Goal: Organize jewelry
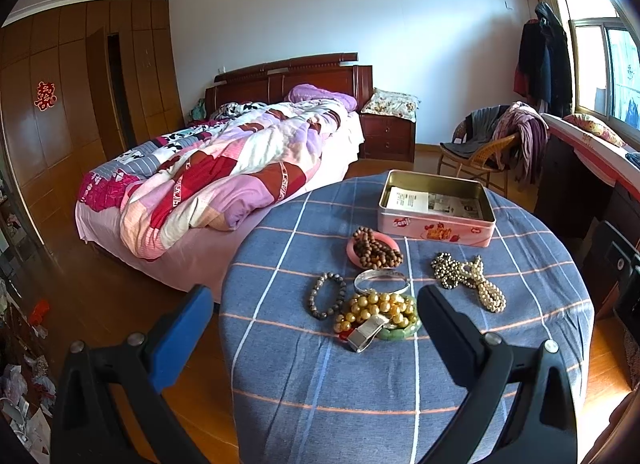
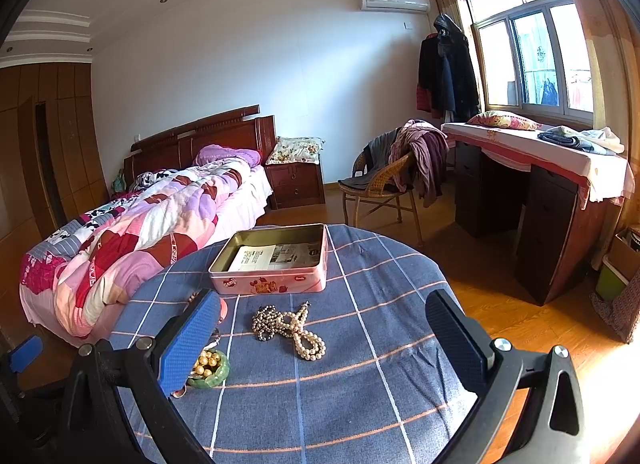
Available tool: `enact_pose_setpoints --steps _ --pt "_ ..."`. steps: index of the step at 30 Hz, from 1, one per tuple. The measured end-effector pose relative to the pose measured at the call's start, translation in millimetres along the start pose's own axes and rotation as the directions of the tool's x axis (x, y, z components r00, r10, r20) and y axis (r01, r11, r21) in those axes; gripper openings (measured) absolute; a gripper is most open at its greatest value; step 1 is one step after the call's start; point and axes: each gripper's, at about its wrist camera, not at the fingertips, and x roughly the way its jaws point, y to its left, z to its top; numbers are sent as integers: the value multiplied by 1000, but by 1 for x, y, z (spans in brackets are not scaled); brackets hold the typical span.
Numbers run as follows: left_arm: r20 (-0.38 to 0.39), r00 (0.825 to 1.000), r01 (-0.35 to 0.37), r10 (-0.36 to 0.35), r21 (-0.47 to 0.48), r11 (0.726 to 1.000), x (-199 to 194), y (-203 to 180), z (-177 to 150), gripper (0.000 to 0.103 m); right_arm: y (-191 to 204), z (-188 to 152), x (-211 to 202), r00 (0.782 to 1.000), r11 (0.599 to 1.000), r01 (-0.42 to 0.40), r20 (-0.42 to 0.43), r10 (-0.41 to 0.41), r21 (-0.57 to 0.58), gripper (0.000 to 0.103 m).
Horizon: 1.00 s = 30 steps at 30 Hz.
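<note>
An open pink tin box (image 1: 436, 230) (image 2: 272, 282) lined with paper stands at the far side of the round table. In front of it lie a brown bead string on a pink bangle (image 1: 374, 250), a dark bead bracelet (image 1: 326, 295), a silver bangle (image 1: 382, 280), gold beads on a green bangle (image 1: 378, 310) (image 2: 208, 366), a silver watch band (image 1: 366, 332) and a pearl necklace heap (image 1: 468, 280) (image 2: 290, 330). My left gripper (image 1: 316, 296) is open above the near jewelry. My right gripper (image 2: 324, 304) is open, hovering over the pearls. Both are empty.
The table carries a blue plaid cloth (image 1: 360, 396) (image 2: 360, 404). A bed with a patchwork quilt (image 1: 224, 168) stands close to the left. A wicker chair with clothes (image 2: 384, 180) and a dark desk (image 2: 560, 208) are to the right.
</note>
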Motion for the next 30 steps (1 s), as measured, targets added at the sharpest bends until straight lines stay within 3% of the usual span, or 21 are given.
enact_pose_setpoints --steps 30 --pt "-3 1000 7 -7 0 1000 1 1 0 103 1 0 -2 1000 1000 3 2 -3 -2 102"
